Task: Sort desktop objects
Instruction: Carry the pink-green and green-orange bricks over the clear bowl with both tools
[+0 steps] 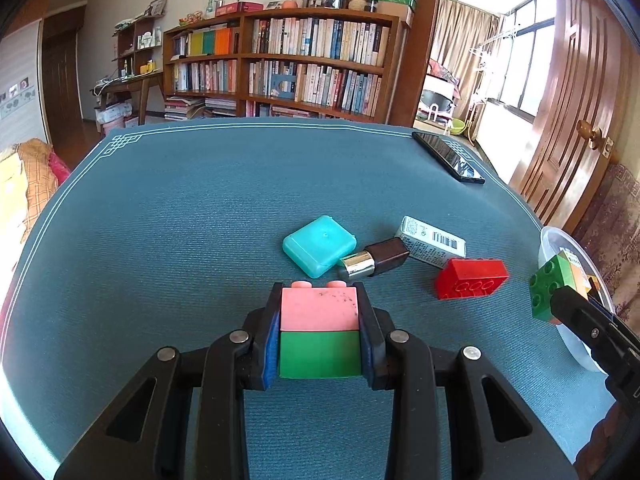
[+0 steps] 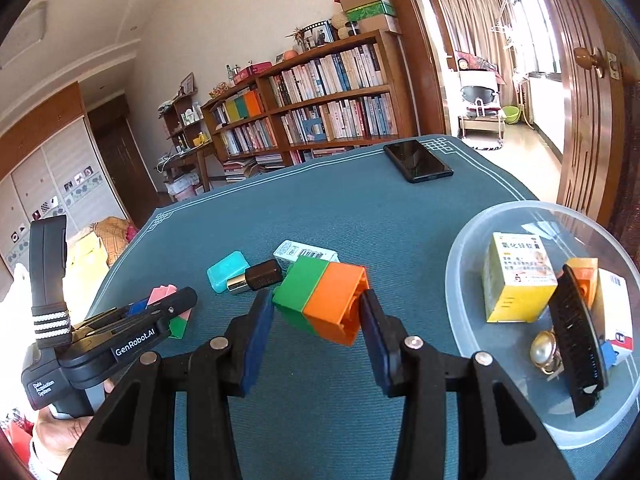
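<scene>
Pink-and-green block (image 1: 319, 332) sits clamped in left claw (image 1: 319, 304); green-and-orange block (image 2: 320, 304) gripped by right claw (image 2: 318, 312)

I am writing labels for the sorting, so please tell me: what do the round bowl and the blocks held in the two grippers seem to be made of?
The bowl looks like clear, slightly frosted plastic: its contents and the cloth show through the wall. The pink and green block and the green and orange block look like hard moulded plastic, smooth and matte, with studs; the pink face is scuffed.
</scene>
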Demonstrator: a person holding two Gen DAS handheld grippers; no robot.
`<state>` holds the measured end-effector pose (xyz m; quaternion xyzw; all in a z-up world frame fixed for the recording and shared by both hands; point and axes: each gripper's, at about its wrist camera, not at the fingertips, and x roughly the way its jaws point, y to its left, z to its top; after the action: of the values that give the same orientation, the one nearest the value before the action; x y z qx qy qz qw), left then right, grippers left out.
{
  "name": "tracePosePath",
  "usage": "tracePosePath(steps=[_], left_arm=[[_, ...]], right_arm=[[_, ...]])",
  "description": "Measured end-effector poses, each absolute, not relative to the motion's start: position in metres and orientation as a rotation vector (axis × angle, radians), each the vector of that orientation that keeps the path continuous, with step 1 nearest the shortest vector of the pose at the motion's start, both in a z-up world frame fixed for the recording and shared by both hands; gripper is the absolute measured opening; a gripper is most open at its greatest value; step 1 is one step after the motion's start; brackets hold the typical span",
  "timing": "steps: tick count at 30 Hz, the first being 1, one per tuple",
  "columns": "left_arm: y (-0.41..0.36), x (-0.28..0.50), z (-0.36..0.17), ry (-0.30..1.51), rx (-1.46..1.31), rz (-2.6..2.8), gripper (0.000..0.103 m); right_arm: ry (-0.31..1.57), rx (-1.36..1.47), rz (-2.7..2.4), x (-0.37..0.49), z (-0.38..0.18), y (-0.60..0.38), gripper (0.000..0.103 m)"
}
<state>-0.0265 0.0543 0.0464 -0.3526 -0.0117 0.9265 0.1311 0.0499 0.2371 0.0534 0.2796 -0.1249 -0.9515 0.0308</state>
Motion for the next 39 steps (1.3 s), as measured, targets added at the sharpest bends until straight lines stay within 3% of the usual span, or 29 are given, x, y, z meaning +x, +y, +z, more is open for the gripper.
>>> tracePosePath(steps=[19, 39], left_arm=[[0.135, 0.007, 0.061, 0.115, -0.96, 2.502, 0.034], [0.221, 0.026, 0.081, 0.133, -0.882, 2.315, 0.034]], right_arm=[[-0.574, 0.932, -3.231, 0.095, 0.061, 0.371, 0.048], [-0.679, 0.928, -3.265, 0.108, 0.061, 0.407, 0.048]])
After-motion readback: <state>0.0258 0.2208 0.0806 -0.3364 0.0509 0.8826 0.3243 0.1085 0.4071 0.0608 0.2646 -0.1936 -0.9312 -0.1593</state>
